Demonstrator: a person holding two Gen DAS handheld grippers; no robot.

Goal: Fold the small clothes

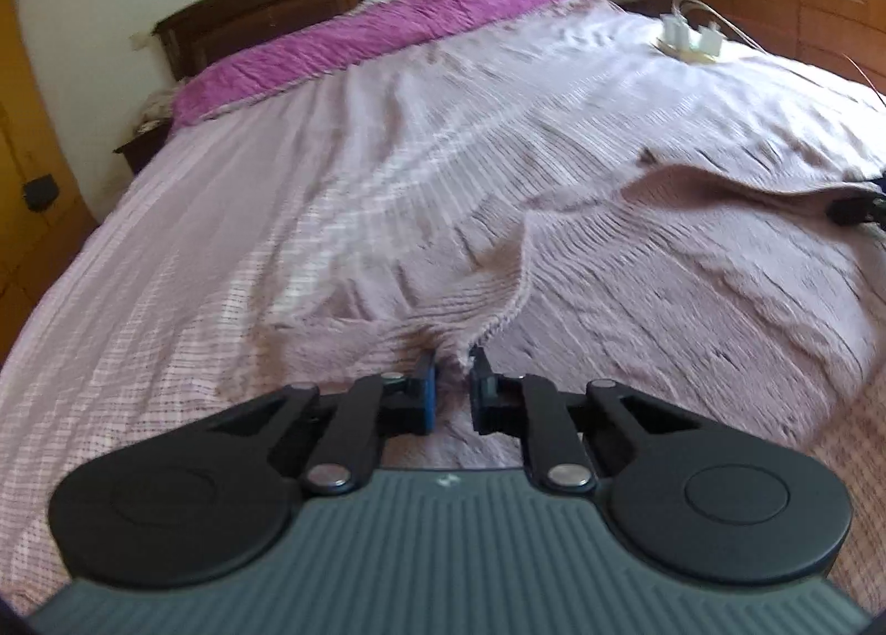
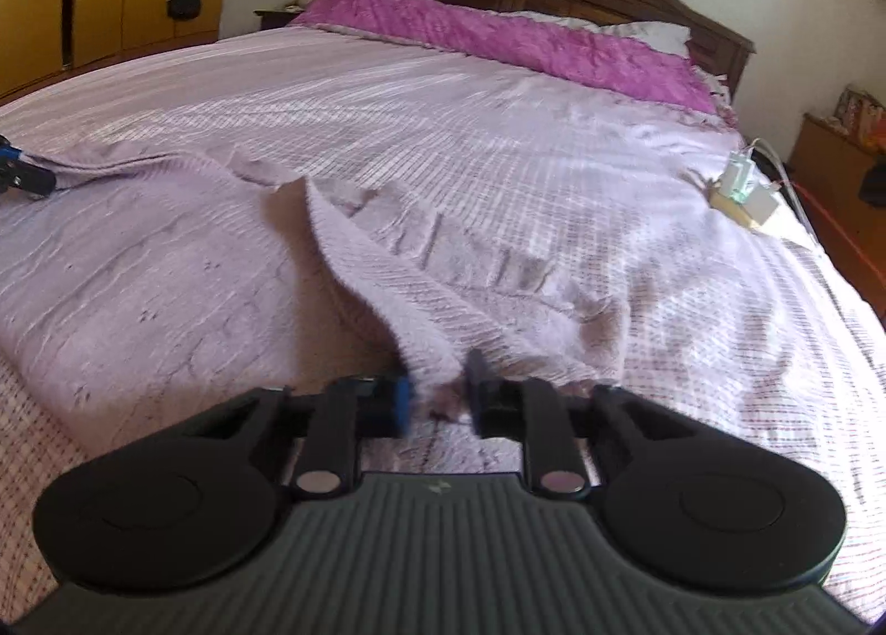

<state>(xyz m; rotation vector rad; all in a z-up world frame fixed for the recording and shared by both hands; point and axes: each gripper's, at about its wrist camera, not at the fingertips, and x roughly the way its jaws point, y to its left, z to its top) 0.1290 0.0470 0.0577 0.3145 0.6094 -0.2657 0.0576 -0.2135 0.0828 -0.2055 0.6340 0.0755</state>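
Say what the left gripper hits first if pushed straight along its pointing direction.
The left gripper already pinches the pale knit cloth corner; straight ahead it would probably plough into that bunched cloth, then the bedspread.

Pale mauve knit cloth (image 1: 664, 269) (image 2: 138, 269) is lying spread on the bed, ribbed texture, wrinkled, colour blending closely with the cover underneath. Its two near corners are lifting off the surface: one is rising in a ridge with a frayed edge, the other is pulling up in a taut fold. The middle is sagging flat between them. Motion blur is hiding finer detail.
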